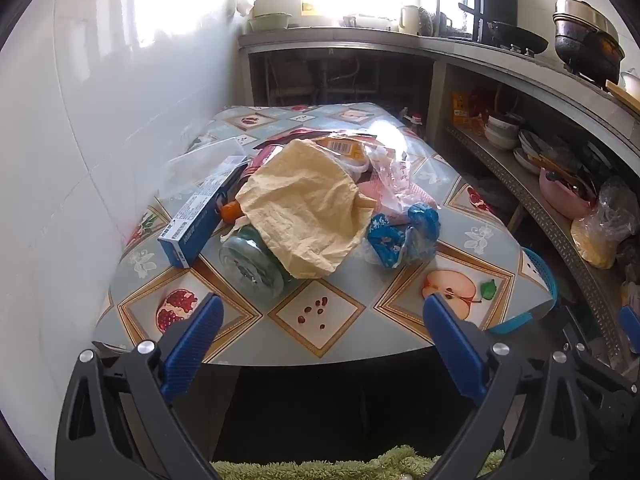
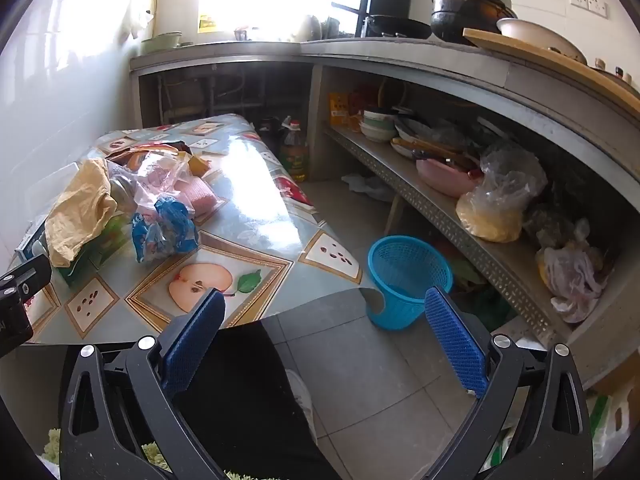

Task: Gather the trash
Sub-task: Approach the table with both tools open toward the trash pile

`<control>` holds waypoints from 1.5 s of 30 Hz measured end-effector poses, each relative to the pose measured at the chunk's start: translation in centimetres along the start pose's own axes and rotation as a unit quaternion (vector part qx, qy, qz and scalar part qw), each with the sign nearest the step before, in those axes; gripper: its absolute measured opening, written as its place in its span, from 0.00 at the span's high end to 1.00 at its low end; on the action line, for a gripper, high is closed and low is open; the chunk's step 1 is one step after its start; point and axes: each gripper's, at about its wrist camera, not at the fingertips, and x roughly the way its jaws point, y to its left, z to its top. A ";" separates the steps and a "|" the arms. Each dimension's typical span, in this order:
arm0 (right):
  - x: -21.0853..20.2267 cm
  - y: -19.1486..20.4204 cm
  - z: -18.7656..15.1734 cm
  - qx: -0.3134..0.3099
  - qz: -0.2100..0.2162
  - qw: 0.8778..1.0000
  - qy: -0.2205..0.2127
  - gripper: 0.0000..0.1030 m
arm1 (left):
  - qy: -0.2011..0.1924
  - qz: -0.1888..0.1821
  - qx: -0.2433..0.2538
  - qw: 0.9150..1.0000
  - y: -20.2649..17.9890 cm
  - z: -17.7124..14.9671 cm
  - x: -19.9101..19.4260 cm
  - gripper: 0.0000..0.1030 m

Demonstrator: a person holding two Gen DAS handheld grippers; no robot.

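A heap of trash lies on the fruit-patterned table (image 1: 320,332): a crumpled yellow paper (image 1: 304,208), a clear jar (image 1: 252,268) on its side under it, a blue box (image 1: 200,220), a blue crumpled wrapper (image 1: 400,236) and pink plastic bags (image 1: 396,180). The paper (image 2: 80,212) and blue wrapper (image 2: 164,228) also show in the right wrist view. A blue mesh waste basket (image 2: 404,280) stands on the floor by the table's right corner. My left gripper (image 1: 322,316) is open and empty at the table's near edge. My right gripper (image 2: 324,312) is open and empty, above the floor before the basket.
A white tiled wall (image 1: 100,120) borders the table on the left. A counter with a lower shelf (image 2: 460,216) of bowls and bags runs along the right. An oil bottle (image 2: 294,152) stands on the floor behind the table. Tiled floor (image 2: 360,380) lies between table and shelf.
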 end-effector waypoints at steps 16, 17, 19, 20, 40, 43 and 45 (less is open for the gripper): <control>0.0 0.2 -0.1 -0.002 -0.001 1.000 0.001 0.07 | 0.011 0.004 0.000 1.000 0.6 -0.2 0.7 0.05; 0.0 0.2 -0.1 -0.001 -0.001 1.000 0.001 0.07 | 0.013 0.005 -0.003 1.000 0.4 -0.1 0.8 0.05; 0.0 0.2 -0.1 -0.001 -0.001 1.000 0.000 0.07 | 0.014 0.006 -0.003 1.000 0.4 -0.2 0.8 0.05; 0.1 0.2 -0.1 -0.001 -0.001 1.000 0.001 0.07 | 0.013 0.006 -0.003 1.000 0.5 -0.2 0.8 0.05; -0.3 0.1 0.1 0.001 0.000 1.000 0.000 0.07 | 0.016 0.007 -0.004 1.000 0.7 -0.2 1.0 0.05; -0.1 0.2 0.3 0.001 0.001 1.000 0.000 0.07 | 0.016 0.007 -0.004 1.000 0.7 -0.2 1.0 0.05; -0.2 0.1 0.3 0.001 0.001 1.000 0.001 0.07 | 0.017 0.007 -0.004 1.000 0.7 -0.2 1.0 0.05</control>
